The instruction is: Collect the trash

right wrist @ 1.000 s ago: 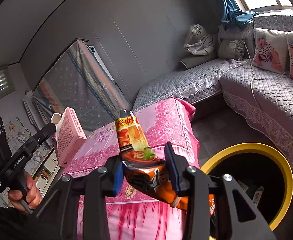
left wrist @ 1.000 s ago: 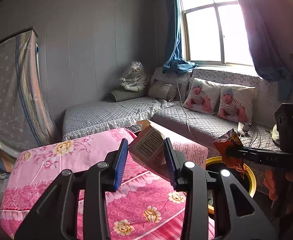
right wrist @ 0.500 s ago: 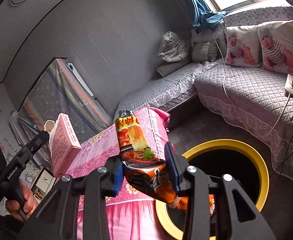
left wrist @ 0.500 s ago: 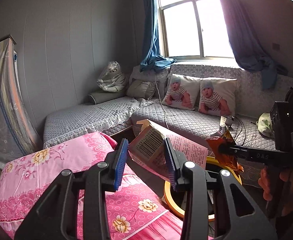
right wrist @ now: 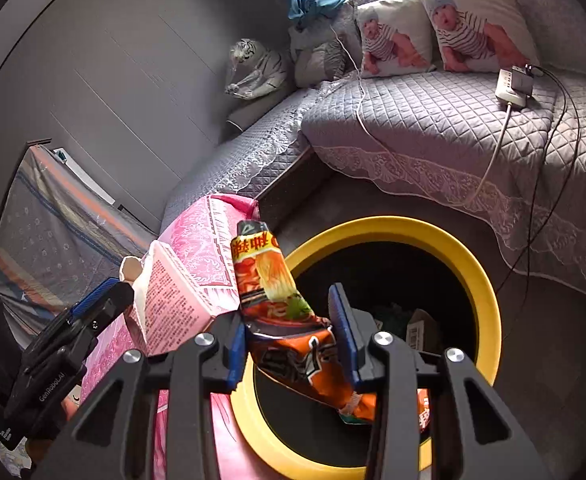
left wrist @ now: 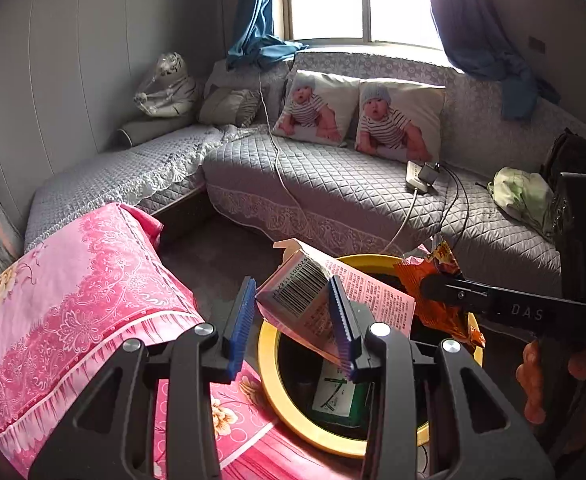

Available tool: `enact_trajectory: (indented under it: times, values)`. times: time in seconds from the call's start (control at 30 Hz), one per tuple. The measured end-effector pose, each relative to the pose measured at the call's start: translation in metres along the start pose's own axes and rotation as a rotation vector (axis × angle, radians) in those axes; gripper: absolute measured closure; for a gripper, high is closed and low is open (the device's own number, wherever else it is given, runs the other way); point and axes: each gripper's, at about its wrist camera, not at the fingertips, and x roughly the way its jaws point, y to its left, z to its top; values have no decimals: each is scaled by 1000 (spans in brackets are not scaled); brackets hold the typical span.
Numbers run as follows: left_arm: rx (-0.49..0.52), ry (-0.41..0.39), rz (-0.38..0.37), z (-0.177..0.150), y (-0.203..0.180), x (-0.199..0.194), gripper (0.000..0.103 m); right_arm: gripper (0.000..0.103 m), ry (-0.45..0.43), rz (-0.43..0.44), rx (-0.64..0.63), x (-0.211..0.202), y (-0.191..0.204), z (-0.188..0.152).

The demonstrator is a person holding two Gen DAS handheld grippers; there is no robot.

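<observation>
My left gripper (left wrist: pixel 293 320) is shut on a pink carton with a barcode (left wrist: pixel 299 294) and holds it over the rim of a yellow-rimmed black trash bin (left wrist: pixel 293 412). My right gripper (right wrist: pixel 289 334) is shut on an orange noodle wrapper (right wrist: pixel 277 300) and holds it above the same bin (right wrist: pixel 469 268). The bin holds other trash, among it a green and white pack (left wrist: pixel 333 394). The carton (right wrist: pixel 173 300) and the left gripper (right wrist: pixel 97 300) show at the left of the right wrist view. The wrapper (left wrist: pixel 433 280) and the right gripper (left wrist: pixel 441 286) show at the right of the left wrist view.
A table with a pink floral cloth (left wrist: pixel 73 288) stands just left of the bin. A grey quilted corner sofa (left wrist: pixel 333 184) runs behind it, with two baby-print pillows (left wrist: pixel 357 114), a power strip with cables (left wrist: pixel 419 172) and a plush tiger (left wrist: pixel 165 88). Dark floor lies between.
Both grippers have swung right and tilted down, from over the pink table to above the bin, each still holding its piece of trash. The bin's inside has come into view.
</observation>
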Motion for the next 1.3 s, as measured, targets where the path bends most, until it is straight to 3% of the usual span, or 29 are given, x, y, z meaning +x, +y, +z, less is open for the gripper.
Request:
enact_trajectory:
  times: [0.23,0.27,0.3,0.37,0.43,0.5,0.67,0.73,0.83,0.93,1.07,1.3]
  values:
    - [-29,40,-8,-5,-3,29,66,66,-5,-78,23,9,-13,4]
    - [-51,42,-8,-4,-1,30,58,62,-15,-100,35,7,-15,5]
    - [-80,43,-14,-4,4,28,38,56,-20,-112,48,5,-17,6]
    - [-124,24,-11,-5,13,21,23,53,-26,-118,62,1,-20,9]
    - [-137,10,-13,-4,18,15,22,52,-32,-131,62,-1,-22,11]
    - [-139,-26,15,-5,23,1,9,46,-36,-138,61,-4,-20,11]
    - [-107,-146,116,-10,34,-46,8,25,-76,-256,-23,-5,1,5]
    - [-110,-167,120,-13,42,-63,8,15,-79,-308,-61,1,11,2]
    - [-135,-194,145,-22,59,-90,8,12,-94,-349,-143,7,31,-7]
    - [-169,-229,197,-34,79,-121,8,11,-118,-335,-202,8,59,-19]
    - [-192,-286,333,-53,105,-166,8,8,-173,-229,-310,-3,115,-38]
    - [-227,-427,497,-86,140,-259,8,8,-246,-17,-485,-35,223,-78]
